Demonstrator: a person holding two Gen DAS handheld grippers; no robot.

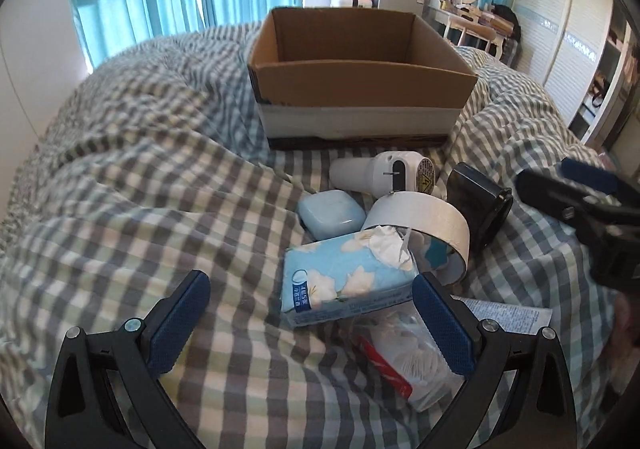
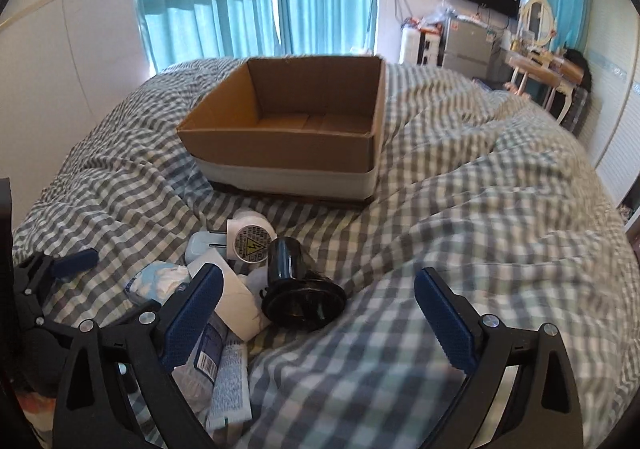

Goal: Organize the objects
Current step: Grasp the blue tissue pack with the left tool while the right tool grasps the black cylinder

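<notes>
Left wrist view showed the left gripper spread wide and holding nothing, low over a grey-and-white checked quilt. Just beyond its fingertips lay a light blue floral soft pack of tissues, with a clear plastic bag of cotton swabs just beside it under the right-hand finger. Behind these sat a wide roll of white tape, a pale blue rounded plastic case, a small white hair dryer and a black cylindrical nozzle, all bunched together and touching. An open brown cardboard box with a white band round its base stood farther back on the quilt, its inside bare as far as could be seen.

From the right wrist view, the right gripper was likewise wide open and empty, its left finger over the edge of the pile and the black nozzle just ahead.

Sorting seemed not yet begun: nothing was in the box. The step in hand looked like picking a first item. The tissue pack was the likeliest, and taking it would call for lowering the left fingers astride it, closing gently since it would squash, then carrying it forward over the box rim.
</notes>
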